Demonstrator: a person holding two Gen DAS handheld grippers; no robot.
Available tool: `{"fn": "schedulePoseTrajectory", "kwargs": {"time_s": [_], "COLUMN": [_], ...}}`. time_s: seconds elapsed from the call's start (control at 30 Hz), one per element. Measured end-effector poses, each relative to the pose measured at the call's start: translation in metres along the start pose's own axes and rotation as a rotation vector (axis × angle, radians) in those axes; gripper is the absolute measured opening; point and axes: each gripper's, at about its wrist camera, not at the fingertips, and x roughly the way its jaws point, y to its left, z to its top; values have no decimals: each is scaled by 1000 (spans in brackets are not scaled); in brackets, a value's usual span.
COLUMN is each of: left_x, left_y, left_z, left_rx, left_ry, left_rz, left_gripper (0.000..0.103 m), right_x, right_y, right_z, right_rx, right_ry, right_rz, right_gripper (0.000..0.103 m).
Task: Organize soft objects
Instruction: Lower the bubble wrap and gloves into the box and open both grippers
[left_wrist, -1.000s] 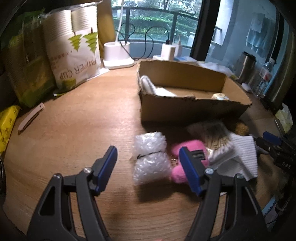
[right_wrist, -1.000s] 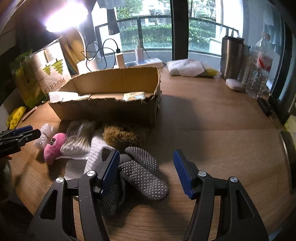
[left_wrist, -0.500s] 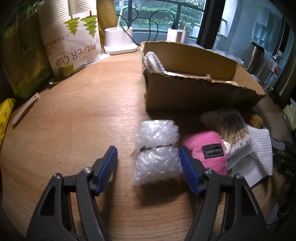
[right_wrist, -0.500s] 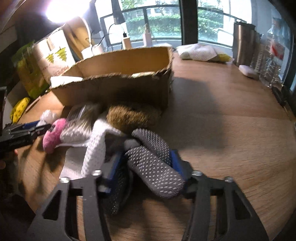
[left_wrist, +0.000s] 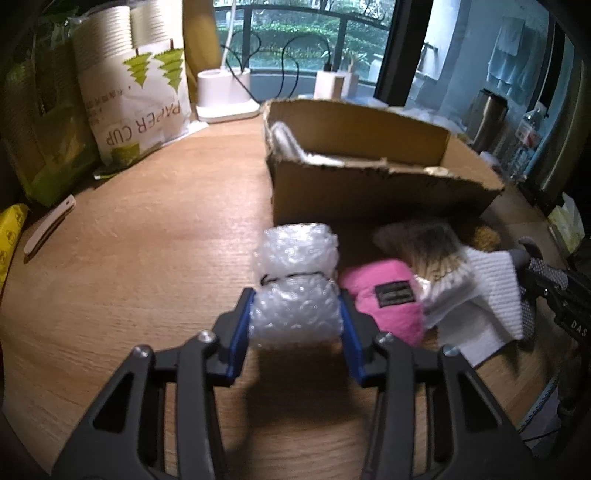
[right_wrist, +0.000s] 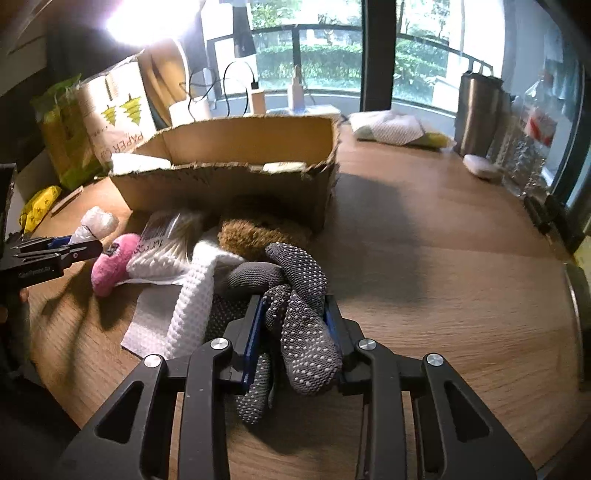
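While both claws close, I read the scene so:
Left gripper (left_wrist: 295, 314): since a second ago it has moved in around the bubble-wrap roll (left_wrist: 297, 286); pads now touch it, jaws closing.
Right gripper (right_wrist: 293, 321): was wide, now closing on the grey dotted glove (right_wrist: 303, 317).
Place: both lie mid-table, before the cardboard box (right_wrist: 229, 184).
Meaning: two pickups begun, I judge.
Hidden: box contents mostly; the pile's brown thing unclear.
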Motion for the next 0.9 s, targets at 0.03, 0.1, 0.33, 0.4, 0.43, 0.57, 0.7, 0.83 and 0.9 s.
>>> {"fn": "schedulePoseTrajectory", "kwargs": {"time_s": [0.03,0.1,0.33,0.4,0.43,0.57,0.7,0.83,0.9], "left_x": [-3,-11,-32,-36,-38,-45,-50,-52,-53], "left_y": [-1,-2,-12,-14,-15,-19,-23,-30,-35], "left_z": [1,3,13,15,16,21,26,31,35], "left_rx": [1,3,20,23,24,27,32,40,50], "left_ry": [-8,-28,-88,-97,-103,-121,-135,-151,-160], "left_rz": [-4,-15,-43,-48,-51,-52,-50,-56,-53], "left_gripper": [44,44,45,45,45,45,45,45,45], "right_x": [-4,-13,-32,-36,-37,-38,-39,-36,-35], "right_y": [-2,-5,-13,-15,-16,-19,-23,-26,-27], "right_z": [1,4,16,19,20,26,31,37,41], "right_rx": [3,7,12,15,17,17,16,15,14], "right_ry": [-10,-31,-88,-102,-106,-126,-138,-145,-149], "right_rz": [-2,-3,-16,-13,-11,1,11,25,30], "right_gripper": [33,33,33,33,33,33,33,33,33]}}
